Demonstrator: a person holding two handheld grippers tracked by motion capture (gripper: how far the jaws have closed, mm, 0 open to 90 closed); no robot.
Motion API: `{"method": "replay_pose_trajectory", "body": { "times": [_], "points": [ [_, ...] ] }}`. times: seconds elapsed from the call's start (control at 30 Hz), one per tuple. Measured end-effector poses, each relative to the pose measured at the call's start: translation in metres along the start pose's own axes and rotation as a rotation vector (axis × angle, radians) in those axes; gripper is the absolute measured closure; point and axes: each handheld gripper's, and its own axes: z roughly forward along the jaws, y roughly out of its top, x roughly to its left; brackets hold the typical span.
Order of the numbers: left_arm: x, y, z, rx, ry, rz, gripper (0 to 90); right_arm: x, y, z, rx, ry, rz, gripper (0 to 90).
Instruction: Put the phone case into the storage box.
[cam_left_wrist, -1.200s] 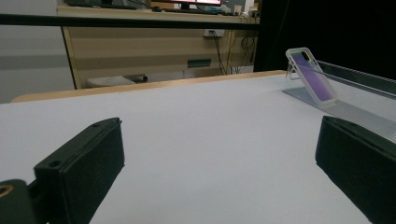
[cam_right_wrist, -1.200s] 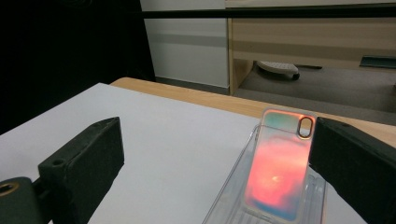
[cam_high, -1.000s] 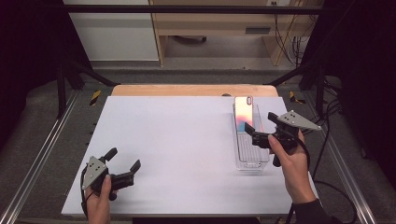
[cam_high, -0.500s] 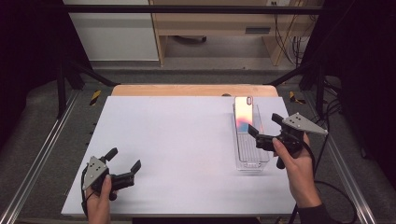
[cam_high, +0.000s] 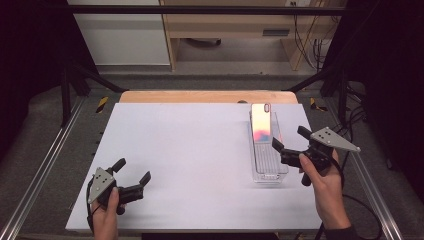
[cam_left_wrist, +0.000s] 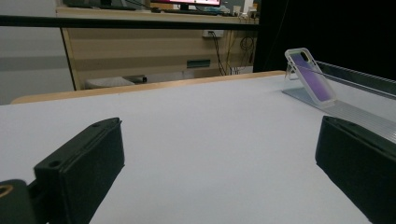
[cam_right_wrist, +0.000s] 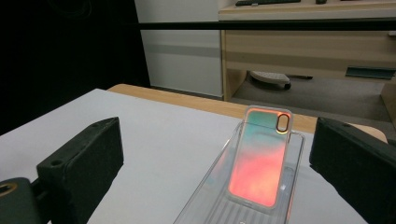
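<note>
The phone case (cam_high: 262, 124) leans tilted in a clear stand (cam_high: 269, 167) on the counter (cam_high: 200, 150), at about 3 o'clock from its middle. The right tongs (cam_high: 290, 144) hover just beside the stand, jaws apart and empty; I judge this as the approach step. Next they must close carefully on the case, while the left tongs (cam_high: 132, 173), also apart, wait at 7 o'clock.

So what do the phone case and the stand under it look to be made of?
Phone case: looks like glossy plastic with an iridescent orange-teal sheen and a clear rim. Stand: seemingly clear acrylic with a ribbed base, since the table shows through it.
</note>
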Motion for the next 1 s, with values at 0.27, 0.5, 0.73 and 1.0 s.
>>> {"method": "replay_pose_trajectory", "body": {
  "times": [0.27, 0.5, 0.73, 1.0],
  "points": [
    [0.001, 0.0, -0.001, -0.003, -0.005, 0.003, 0.7, -0.007, -0.006, -0.01, -0.008, -0.017, 0.007, 3.2],
    [0.001, 0.0, -0.001, -0.005, -0.005, 0.001, 0.7, -0.013, -0.009, -0.019, -0.019, -0.023, 0.009, 3.2],
    [0.001, 0.0, -0.001, -0.006, -0.005, 0.001, 0.7, -0.016, -0.011, -0.025, -0.028, -0.023, 0.004, 3.1],
    [0.0, 0.0, -0.001, -0.002, -0.007, 0.007, 0.7, -0.024, -0.013, -0.036, -0.046, -0.04, 0.006, 3.0]
  ]
}}
